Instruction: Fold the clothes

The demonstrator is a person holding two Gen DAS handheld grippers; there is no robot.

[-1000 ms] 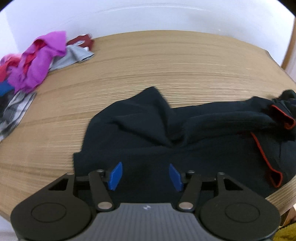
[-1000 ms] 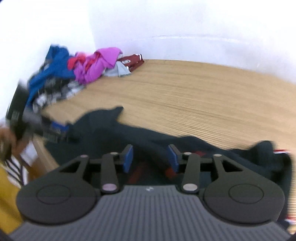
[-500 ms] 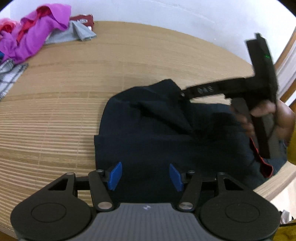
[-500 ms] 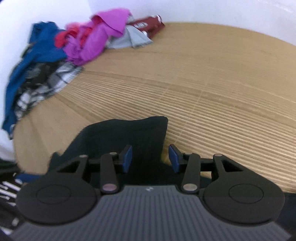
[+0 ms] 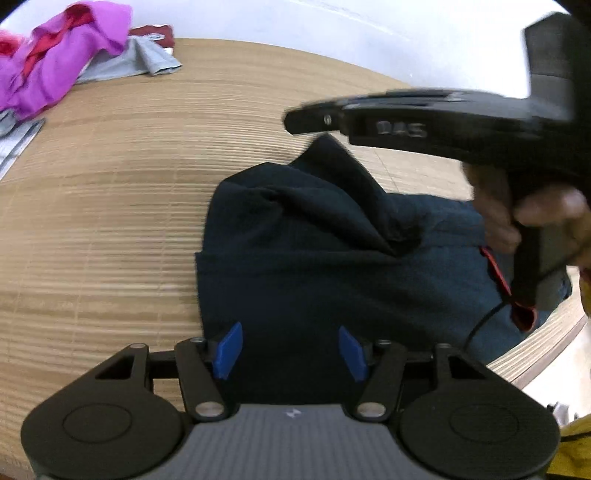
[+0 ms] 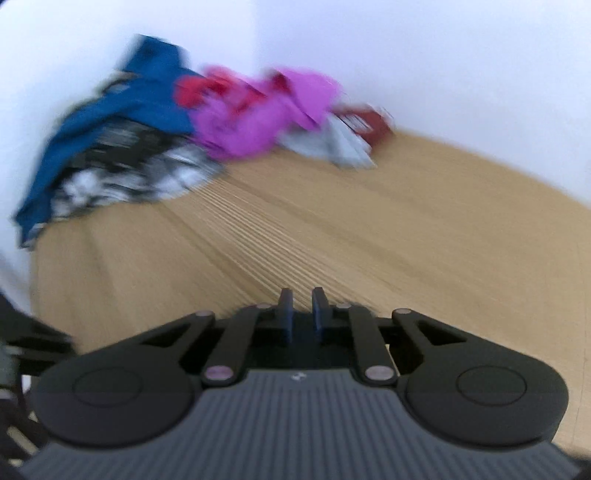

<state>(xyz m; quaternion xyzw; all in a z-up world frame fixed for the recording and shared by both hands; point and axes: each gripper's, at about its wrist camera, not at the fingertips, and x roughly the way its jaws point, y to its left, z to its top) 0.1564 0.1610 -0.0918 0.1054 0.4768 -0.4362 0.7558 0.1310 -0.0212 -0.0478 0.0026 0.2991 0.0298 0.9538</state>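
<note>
We hold our left gripper [image 5: 290, 349] released above the dark garment [image 5: 332, 266] at the table's [image 5: 110, 221] near edge, our right gripper [image 6: 303, 314], jaws just closing, pinching its raised fold.

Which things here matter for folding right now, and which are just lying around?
In the job: dark garment; left gripper, open over it; right gripper, pinching its far corner.

Lying about: clothes pile; grey cloth; maroon item.
</note>
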